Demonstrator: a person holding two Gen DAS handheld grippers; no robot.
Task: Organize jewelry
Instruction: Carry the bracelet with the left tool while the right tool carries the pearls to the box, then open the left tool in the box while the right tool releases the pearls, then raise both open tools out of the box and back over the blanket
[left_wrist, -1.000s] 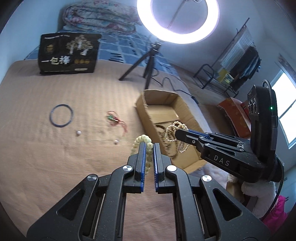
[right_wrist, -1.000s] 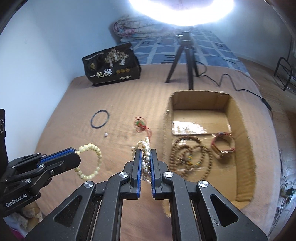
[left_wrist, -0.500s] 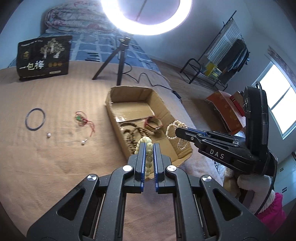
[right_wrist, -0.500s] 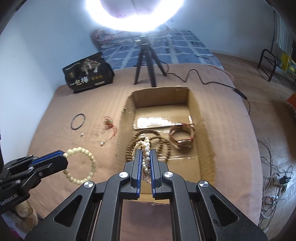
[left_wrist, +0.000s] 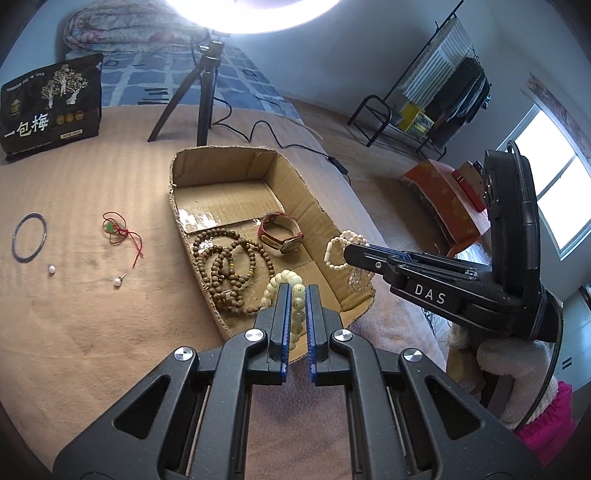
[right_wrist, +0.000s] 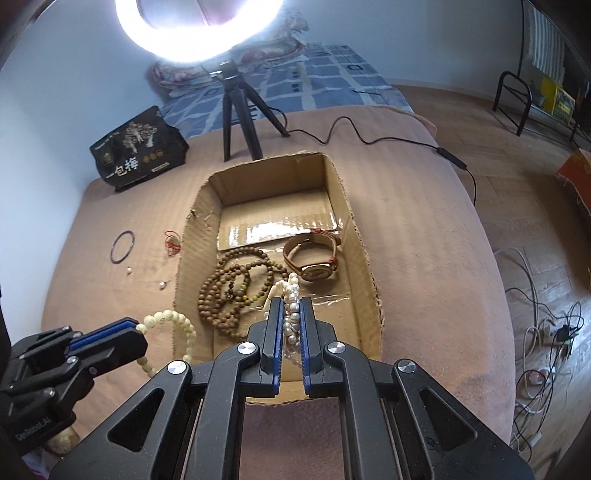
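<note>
An open cardboard box (left_wrist: 317, 210) (right_wrist: 354, 229) lies on the brown blanket. It holds brown wooden bead strands (left_wrist: 229, 266) (right_wrist: 232, 284) and a watch with a red-brown strap (left_wrist: 280, 236) (right_wrist: 314, 258). My left gripper (left_wrist: 297, 291) is shut on a cream bead bracelet (left_wrist: 284, 280) (right_wrist: 173, 321), held above the box's near end. My right gripper (right_wrist: 291, 302) is shut on a white pearl bracelet (right_wrist: 290, 291) (left_wrist: 340, 247), held over the box's near right part.
On the blanket left of the box lie a dark bangle (left_wrist: 29, 236), a red cord with a green charm (left_wrist: 118, 229) and two loose pearls (left_wrist: 118, 282). A black bag (left_wrist: 51, 107) and a ring-light tripod (left_wrist: 199, 96) stand behind. The bed edge drops to the floor on the right.
Both grippers have moved right and forward with their bracelets, from above the blanket beside the box to above the box's near end.
</note>
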